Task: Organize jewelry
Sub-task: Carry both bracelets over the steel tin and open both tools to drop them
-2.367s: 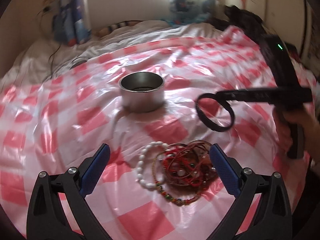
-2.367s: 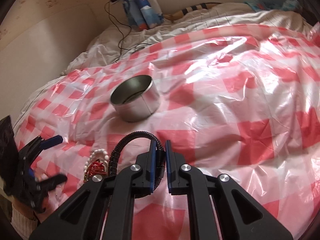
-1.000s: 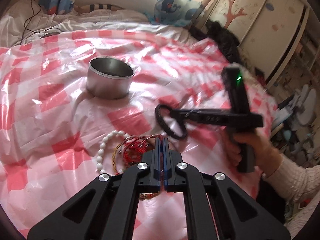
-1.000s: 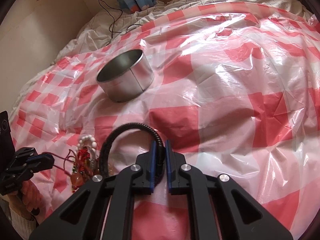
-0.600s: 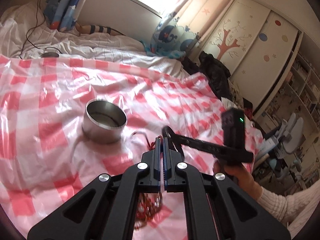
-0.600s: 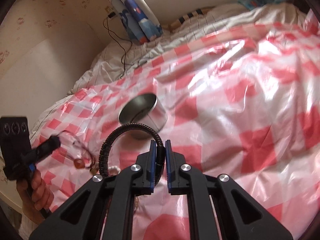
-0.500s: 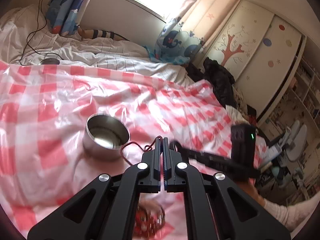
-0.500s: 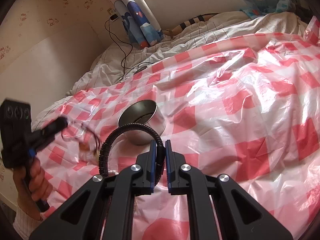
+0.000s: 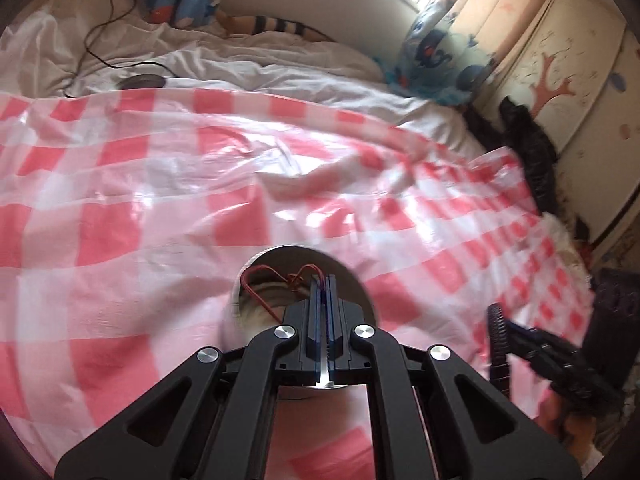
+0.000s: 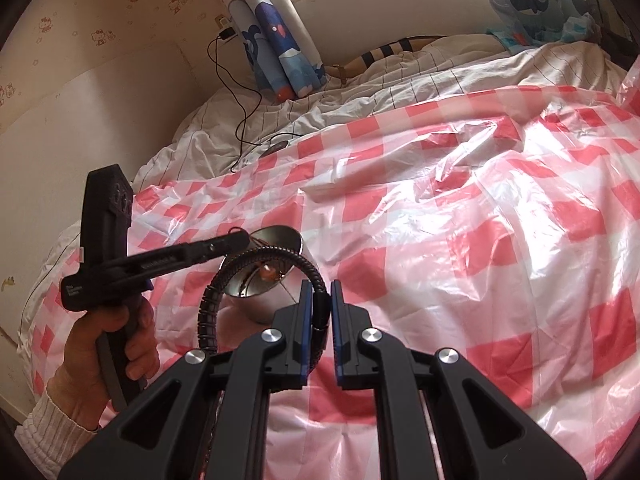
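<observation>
A round, shiny metal tin (image 9: 362,280) sits on the glossy, crinkled red-and-white checked plastic sheet (image 9: 160,208). The left claw (image 9: 322,280), jaws pressed together, pinches a thin red cord bracelet (image 9: 264,276) whose loops curl out at ten o'clock from the tips, right over the tin's open mouth; in the right wrist view a small amber bead (image 10: 267,274) hangs from it inside the rim. The right claw (image 10: 320,304) is clamped on a black ribbed, coil-textured bangle (image 10: 208,312), a stiff ring arching up and to nine o'clock from its tips, just in front of the tin.
</observation>
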{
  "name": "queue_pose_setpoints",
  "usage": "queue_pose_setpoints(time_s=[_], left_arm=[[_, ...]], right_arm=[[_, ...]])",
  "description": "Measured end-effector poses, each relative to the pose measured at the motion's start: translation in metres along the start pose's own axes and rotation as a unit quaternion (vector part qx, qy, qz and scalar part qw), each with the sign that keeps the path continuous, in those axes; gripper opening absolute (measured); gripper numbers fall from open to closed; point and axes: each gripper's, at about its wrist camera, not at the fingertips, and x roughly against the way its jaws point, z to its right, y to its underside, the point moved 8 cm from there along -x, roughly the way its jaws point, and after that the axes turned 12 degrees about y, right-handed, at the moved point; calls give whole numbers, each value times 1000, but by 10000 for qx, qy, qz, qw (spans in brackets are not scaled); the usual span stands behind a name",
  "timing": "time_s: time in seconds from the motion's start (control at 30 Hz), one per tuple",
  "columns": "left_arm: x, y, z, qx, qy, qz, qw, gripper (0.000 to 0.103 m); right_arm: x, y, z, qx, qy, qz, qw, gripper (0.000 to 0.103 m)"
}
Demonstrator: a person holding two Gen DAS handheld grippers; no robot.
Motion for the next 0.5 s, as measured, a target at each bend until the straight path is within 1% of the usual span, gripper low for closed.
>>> queue_pose_setpoints(time_s=[0.03, 0.07, 0.1, 0.13, 0.17, 0.2, 0.23, 0.27, 0.33, 0.4, 0.43, 0.5], left_arm=[[1, 1, -5, 14, -124, -65, 9999, 4], [2, 5, -8, 0, -293, -229, 9993, 13], [3, 7, -12, -22, -429, -318, 9986, 30], [8, 9, -11, -61, -483, -365, 9981, 37], [16, 11, -10, -123, -549, -367, 9977, 56], [24, 13, -11, -172, -780, -339, 9962, 71], [37, 15, -11, -255, -1041, -257, 9939, 74], [49, 18, -9, -299, -1092, -185, 9934, 75], [68, 23, -6, -280, -1120, -43, 9933, 78], [92, 32, -7, -154, -1165, 165, 9929, 85], [104, 39, -10, -17, -1132, 327, 9930, 87], [117, 51, -17, 260, -1028, 531, 9929, 89]], right_arm=[[-2, -2, -2, 29, 5, 9, 10000, 10], [-4, -5, -6, 70, 9, 20, 10000, 10], [-7, -9, -10, 121, 0, 29, 9999, 10], [-10, -13, -15, 168, -7, 41, 9998, 10], [-14, -16, -20, 220, -9, 50, 9997, 10], [-19, -21, -26, 287, 0, 42, 9996, 10], [-24, -24, -32, 354, -11, 17, 9994, 10], [-29, -27, -37, 410, -15, -13, 9992, 10], [-41, -32, -52, 562, -8, -55, 9984, 10], [-52, -36, -65, 700, 9, -124, 9975, 10], [-57, -36, -70, 773, 33, -162, 9969, 10], [-68, -36, -80, 970, 169, -266, 9948, 10]])
